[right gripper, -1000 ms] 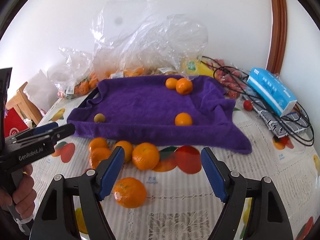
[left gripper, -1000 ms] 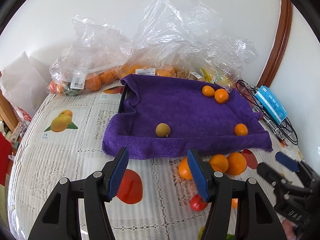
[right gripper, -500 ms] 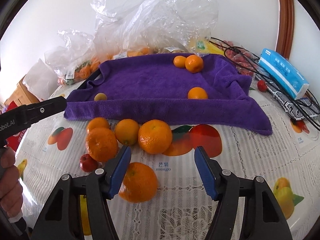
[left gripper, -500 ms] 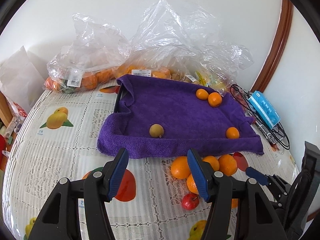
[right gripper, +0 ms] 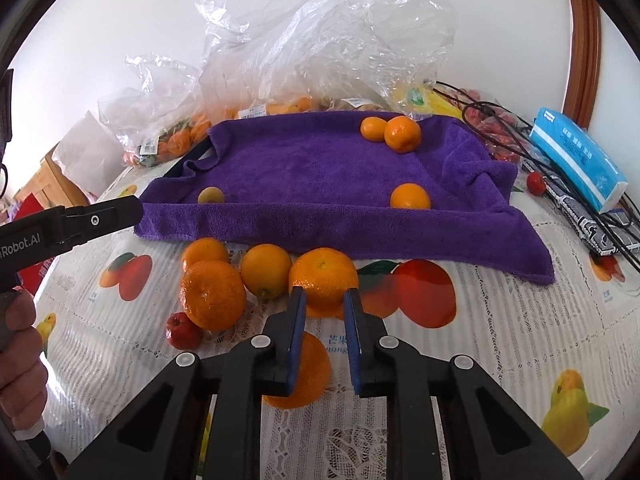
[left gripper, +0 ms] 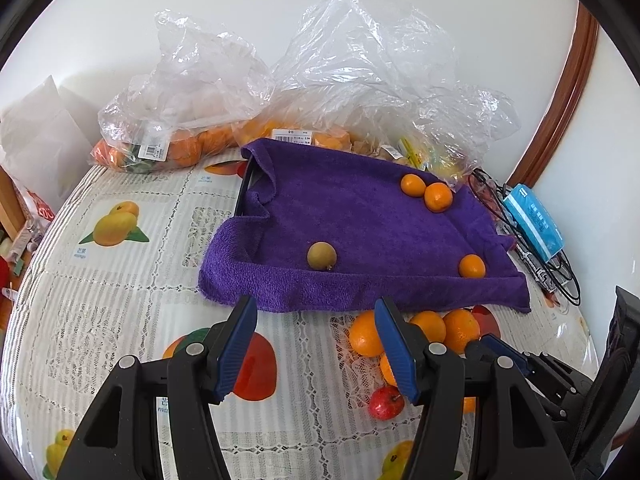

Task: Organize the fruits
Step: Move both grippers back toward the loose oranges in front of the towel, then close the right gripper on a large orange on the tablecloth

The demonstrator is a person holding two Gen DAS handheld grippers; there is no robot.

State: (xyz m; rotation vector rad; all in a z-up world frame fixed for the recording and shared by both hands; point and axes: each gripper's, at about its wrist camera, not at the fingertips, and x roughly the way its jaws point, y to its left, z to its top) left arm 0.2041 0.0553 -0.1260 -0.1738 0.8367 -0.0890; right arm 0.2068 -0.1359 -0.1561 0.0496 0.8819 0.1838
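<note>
A purple towel covers a tray and bears three small oranges and a brownish-green fruit. My left gripper hovers open over the tablecloth in front of the towel, with nothing between its fingers. Several loose oranges lie in front of the towel, beside a small red fruit. My right gripper is shut, its tips low at the near side of the largest orange. Only a narrow gap shows between its pads, and nothing is gripped. Another orange lies under its left finger.
Clear plastic bags of fruit stand along the wall behind the towel. A blue tissue pack and black cables lie at the right. A hand holds the left gripper's handle at the left edge.
The right gripper's jaws went from wide open to shut, and it sank closer to the loose oranges. The left gripper kept its place and opening.
</note>
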